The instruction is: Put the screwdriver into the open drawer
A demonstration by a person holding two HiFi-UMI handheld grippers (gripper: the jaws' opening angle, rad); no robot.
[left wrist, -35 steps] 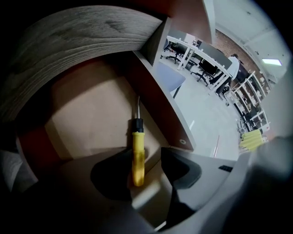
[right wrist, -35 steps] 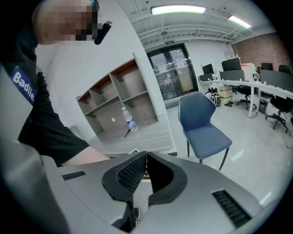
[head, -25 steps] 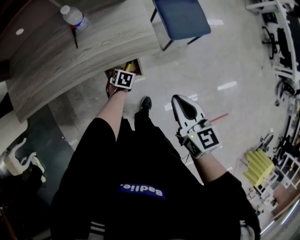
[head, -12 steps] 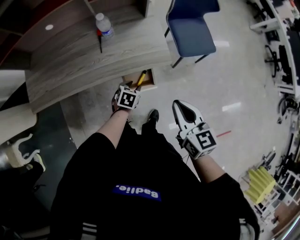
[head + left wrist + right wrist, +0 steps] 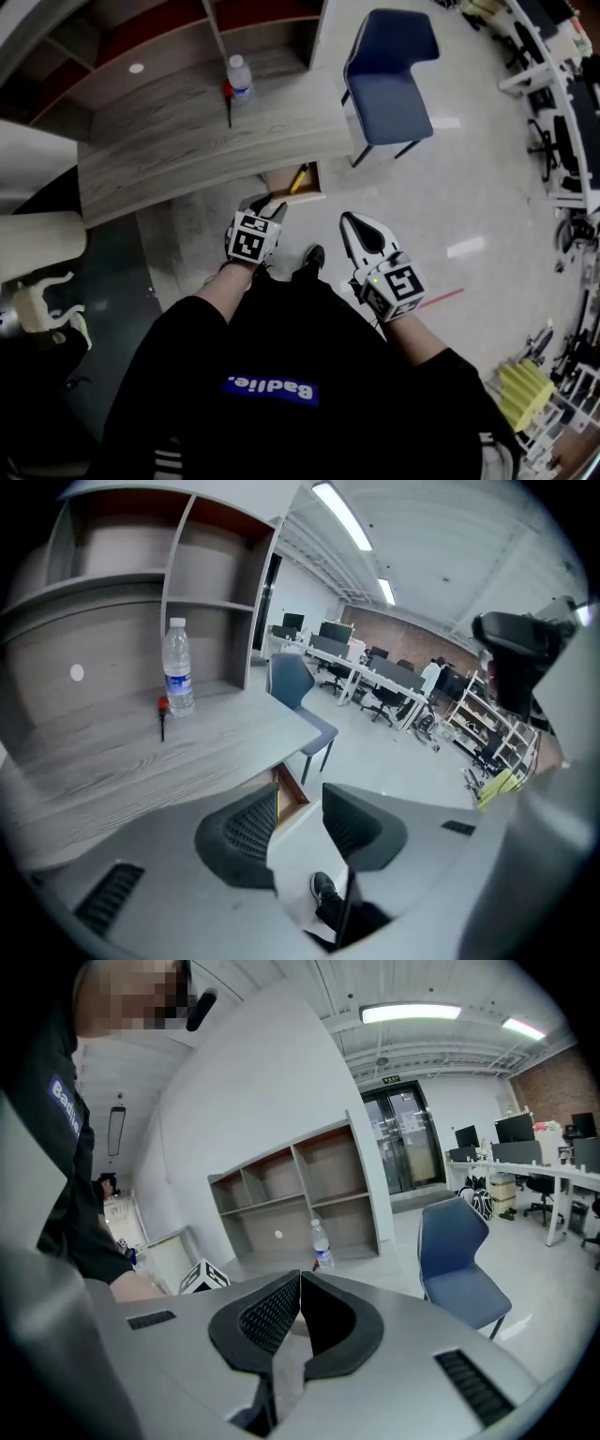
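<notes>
The open drawer [image 5: 292,181] juts out from under the wooden desk [image 5: 187,141], and a yellow-handled screwdriver [image 5: 300,177] lies inside it. My left gripper [image 5: 266,203] hangs just in front of the drawer, above the floor. Its jaws are closing with nothing between them; in the left gripper view only the floor, a shoe and the drawer's corner [image 5: 288,794] show through the left gripper's [image 5: 300,797] gap. My right gripper [image 5: 350,221] is shut and empty over the floor to the right, its tips touching in the right gripper view [image 5: 299,1280].
On the desk stand a water bottle [image 5: 241,77] and a red-handled screwdriver [image 5: 227,99]. A blue chair [image 5: 389,80] stands right of the desk. Shelves rise behind the desk [image 5: 141,583]. The person's shoe [image 5: 314,256] is on the floor between the grippers.
My left gripper has lifted back from the drawer's mouth toward the person, leaving the yellow-handled screwdriver inside. The right gripper has risen a little. The head view has swung toward the desk.
</notes>
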